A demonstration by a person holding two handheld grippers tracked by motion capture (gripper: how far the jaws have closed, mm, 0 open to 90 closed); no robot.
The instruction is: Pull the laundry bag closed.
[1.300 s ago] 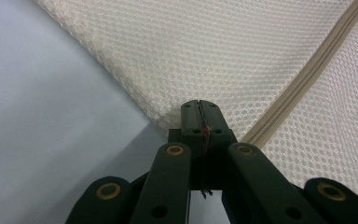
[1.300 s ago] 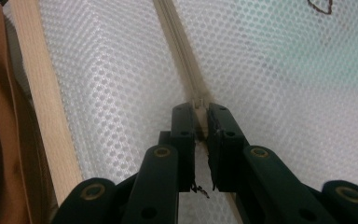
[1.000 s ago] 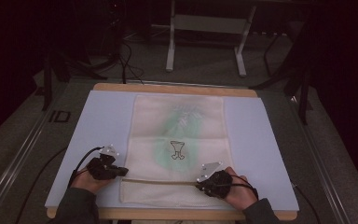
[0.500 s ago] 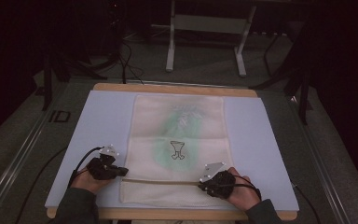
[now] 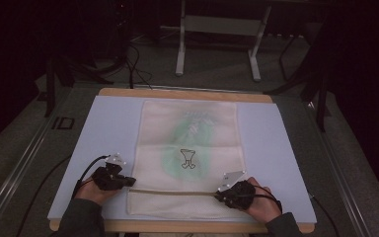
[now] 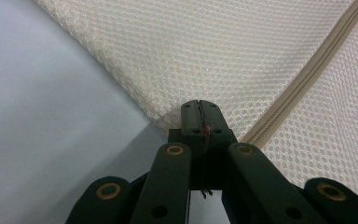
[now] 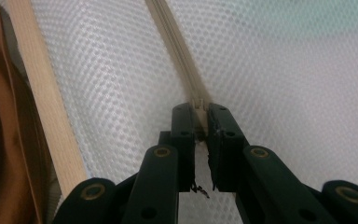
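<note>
Both grippers sit at the near edge of the mesh laundry bag (image 5: pixel 190 148), each clamped on it. Seen from its own camera, the right gripper (image 7: pixel 200 109) has its 2 jaws pinched on a small tan piece at the end of the zipper (image 7: pixel 177 44), most likely the pull tab, though it is too small to be sure; the zipper runs away from the jaws toward 11 o'clock, with the wooden table edge (image 7: pixel 42 93) off at 9 o'clock. From above, the right gripper (image 5: pixel 227 190) is at about 5 o'clock on the bag, and against the frames from 1 second back it has slid a little further out toward the bag's right side, along the line of the zipper (image 5: pixel 177 191). The left gripper (image 6: pixel 200 107) is closed tight on the fabric at the bag's edge, with the zipper (image 6: pixel 303 79) leaving toward 1 o'clock; from above the left gripper (image 5: pixel 128 181) is at 7 o'clock on the bag and has not shifted. My reading is that the left side is anchoring the fabric while the right draws the zipper along its track, and that the run is near its end. The bag lies flat on the pale blue mat (image 5: pixel 103 133), centred on the table (image 5: pixel 187 92), a green garment faintly visible inside.
</note>
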